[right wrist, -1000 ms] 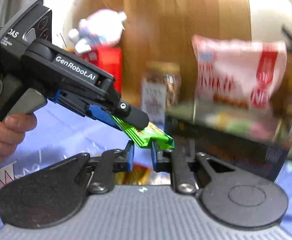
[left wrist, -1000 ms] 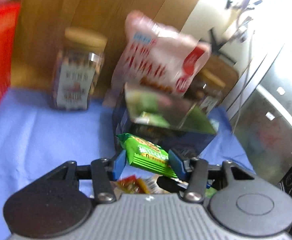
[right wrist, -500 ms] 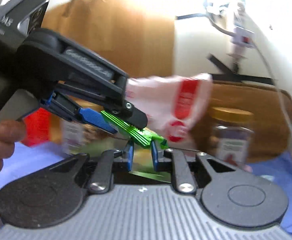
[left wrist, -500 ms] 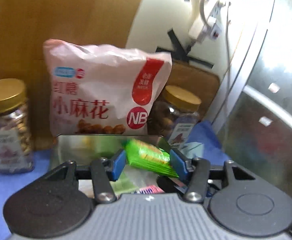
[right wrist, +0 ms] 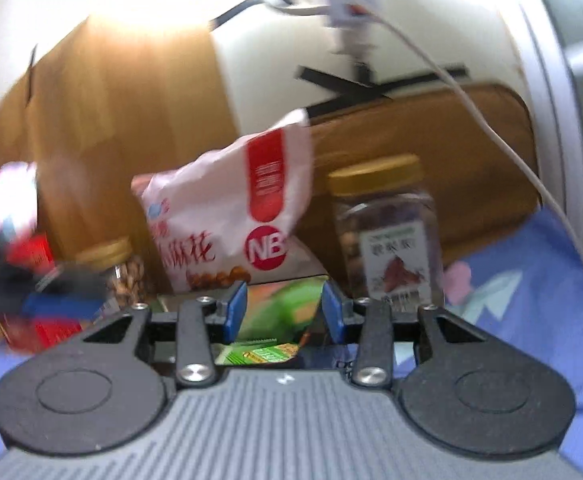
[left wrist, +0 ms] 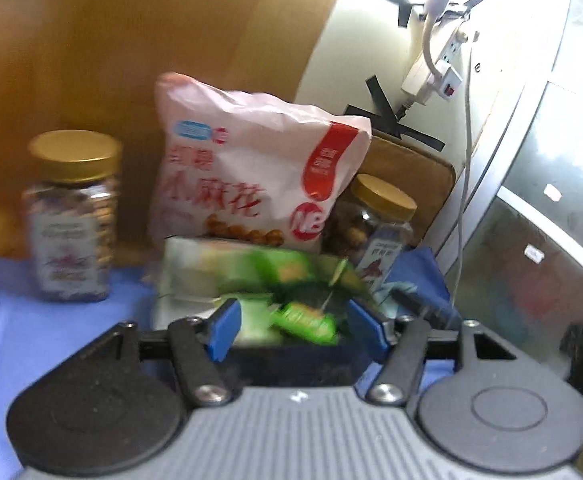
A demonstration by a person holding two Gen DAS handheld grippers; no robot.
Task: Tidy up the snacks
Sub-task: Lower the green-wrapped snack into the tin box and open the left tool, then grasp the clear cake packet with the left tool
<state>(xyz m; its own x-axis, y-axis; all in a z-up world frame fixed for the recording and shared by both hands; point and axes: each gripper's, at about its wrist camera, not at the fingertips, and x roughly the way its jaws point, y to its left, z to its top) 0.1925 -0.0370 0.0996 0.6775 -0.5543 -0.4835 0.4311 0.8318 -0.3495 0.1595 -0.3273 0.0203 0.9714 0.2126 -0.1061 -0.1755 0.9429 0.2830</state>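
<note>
A dark snack tin (left wrist: 291, 364) stands on the blue cloth, its mirrored lid (left wrist: 195, 268) raised at the back. A green snack packet (left wrist: 305, 322) lies loose inside among other green packets. My left gripper (left wrist: 294, 330) hovers over the tin's near rim. Its jaws are opening and the blue pads stand apart from the packet. In the right wrist view my right gripper (right wrist: 283, 316) faces the same tin lid (right wrist: 279, 300). Its jaws are opening too, with nothing between them. Green packets (right wrist: 263, 354) show below it.
A pink snack bag (left wrist: 251, 176) leans on the wooden board behind the tin. Gold-lidded jars stand on either side, one at left (left wrist: 71, 216) and one at right (left wrist: 375, 224). A power strip with cable (left wrist: 435, 72) hangs on the wall. A metal appliance (left wrist: 531, 240) borders the right.
The green packet has left my left gripper's pads and lies in the tin. Both grippers' jaws have spread wider. The right view has swung rightward and rolled.
</note>
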